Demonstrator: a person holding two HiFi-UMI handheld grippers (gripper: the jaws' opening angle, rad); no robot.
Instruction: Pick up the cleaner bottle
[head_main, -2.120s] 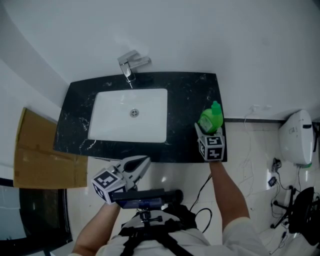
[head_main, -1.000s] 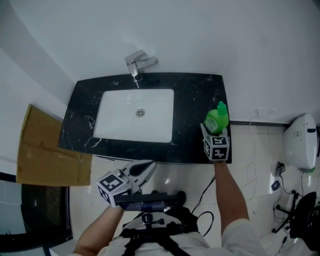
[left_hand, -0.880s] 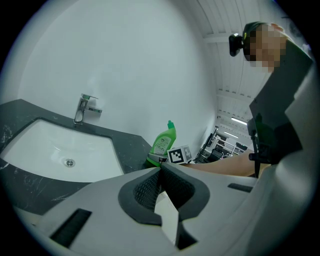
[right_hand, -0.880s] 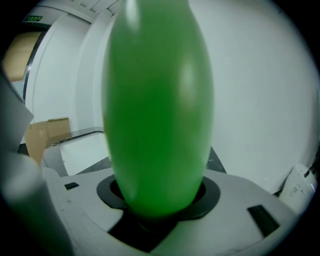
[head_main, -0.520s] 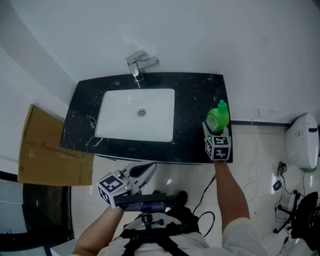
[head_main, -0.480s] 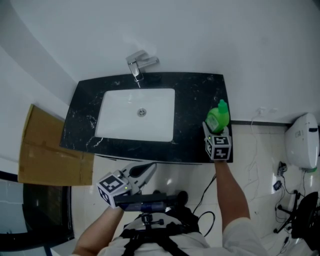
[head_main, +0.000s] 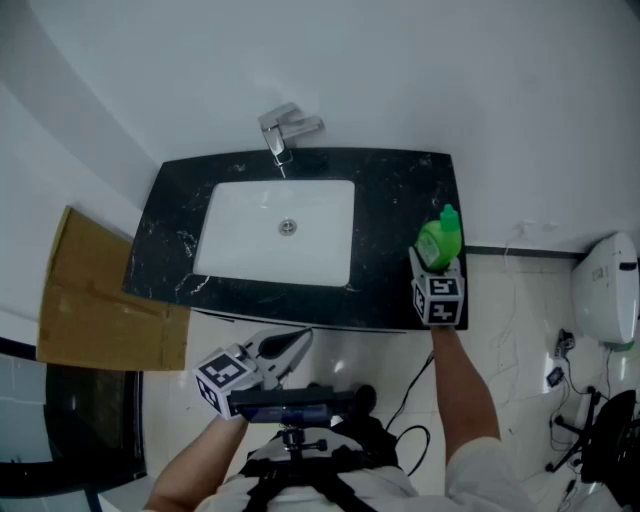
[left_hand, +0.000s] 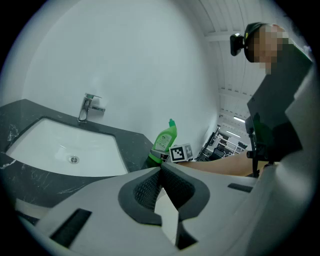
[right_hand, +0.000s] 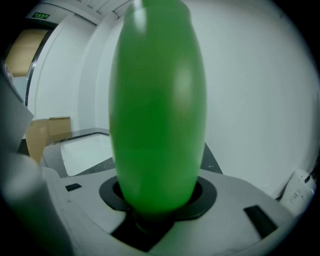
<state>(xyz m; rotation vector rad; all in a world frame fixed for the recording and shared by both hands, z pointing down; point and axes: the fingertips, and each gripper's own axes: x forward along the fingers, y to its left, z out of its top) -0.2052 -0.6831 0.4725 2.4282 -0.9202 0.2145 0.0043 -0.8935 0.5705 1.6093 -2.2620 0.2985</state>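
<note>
Black marble-look counter (head_main: 400, 200) runs under a plain white wall, and the white rectangular basin (head_main: 280, 240) sunk into it serves as the landmark. A chrome tap (head_main: 285, 135) stands just behind the basin. A flat brown cardboard sheet (head_main: 95, 300) lies well to the basin's left, off the counter.

The green plastic cleaner bottle (head_main: 438, 240) stands upright to the right of the basin, near the counter's front right corner. The right gripper (head_main: 432, 268) has reached in from the front at the level of the bottle's lower body. Its jaws have just been closing. In the right gripper view the bottle fills the space between them, and the dark pads (right_hand: 207, 192) look to be hugging its sides, so the tongs are pinching the bottle.

The left gripper (head_main: 298, 339) hangs in front of the basin, off the counter's edge and well apart from the bottle. Its jaws are pressed together at the tips with nothing between them.

As a judgement, the reach is done and the grasp looks about made. What is left is the lift itself, since from the left gripper view the bottle seems not yet raised off the counter. A squeeze this low on a smooth, rounded body could let the bottle tip or slip as it rises.
</note>
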